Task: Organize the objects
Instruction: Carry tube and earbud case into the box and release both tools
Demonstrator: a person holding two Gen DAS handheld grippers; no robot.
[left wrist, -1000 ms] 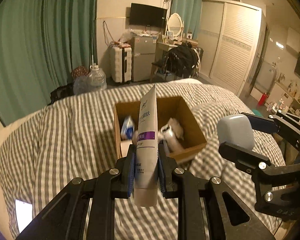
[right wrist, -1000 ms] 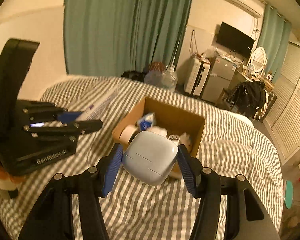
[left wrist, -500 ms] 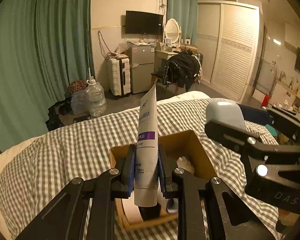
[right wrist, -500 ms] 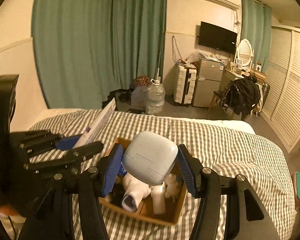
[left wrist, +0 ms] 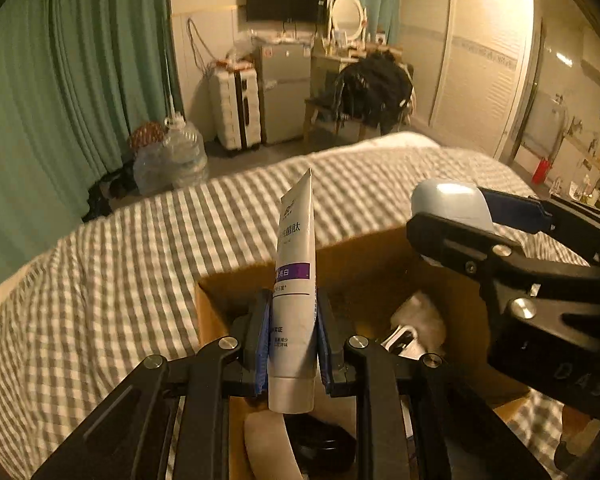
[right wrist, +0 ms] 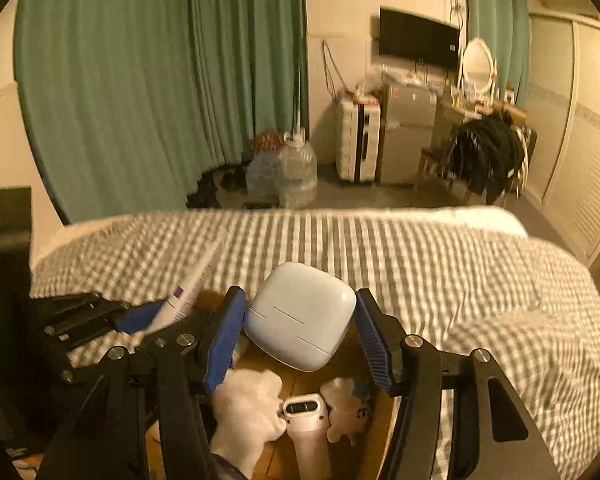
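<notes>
Left gripper [left wrist: 292, 350] clamps an upright white plastic tube with a purple band [left wrist: 294, 300] between its 2 fingers; right gripper [right wrist: 302, 336] clamps a pale-blue rounded case [right wrist: 300, 326]. Both hang over the open brown cardboard box [left wrist: 212, 312].

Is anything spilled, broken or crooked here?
Nothing stands out. The tube sits upright in the left gripper, the pale case is in the right gripper, both over the cardboard box.

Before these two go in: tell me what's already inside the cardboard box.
In the cardboard box: a white handheld device between white plush items. The left view adds a dark item. The tools and their loads cover the rest.
</notes>
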